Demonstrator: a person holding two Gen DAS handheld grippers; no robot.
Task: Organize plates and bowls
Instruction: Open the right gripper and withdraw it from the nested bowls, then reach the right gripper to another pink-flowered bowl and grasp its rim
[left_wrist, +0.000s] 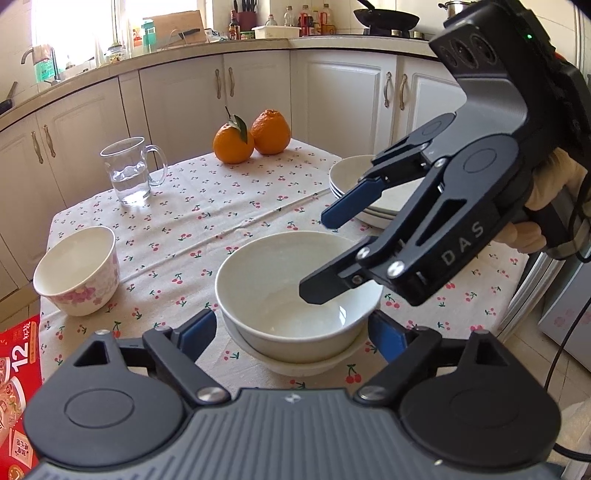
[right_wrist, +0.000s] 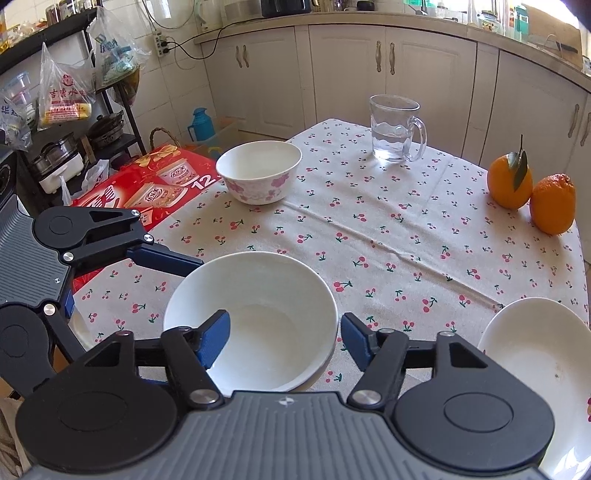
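Observation:
A white bowl (left_wrist: 291, 295) sits nested in a second white bowl (left_wrist: 295, 363) on the cherry-print tablecloth; it also shows in the right wrist view (right_wrist: 255, 317). My left gripper (left_wrist: 291, 332) is open, with its fingers on either side of the nested bowls. My right gripper (left_wrist: 319, 254) (right_wrist: 284, 338) is open over the bowl's right rim, one finger inside the bowl and one outside. A floral bowl (left_wrist: 79, 273) (right_wrist: 258, 171) stands at the table's left. A stack of white plates (left_wrist: 354, 184) (right_wrist: 535, 354) lies to the right.
A glass mug of water (left_wrist: 129, 170) (right_wrist: 395, 127) and two oranges (left_wrist: 251, 138) (right_wrist: 532, 188) stand at the far side of the table. A red carton (left_wrist: 16, 373) (right_wrist: 155, 184) lies beside the table's left edge. Kitchen cabinets (left_wrist: 258, 92) run behind.

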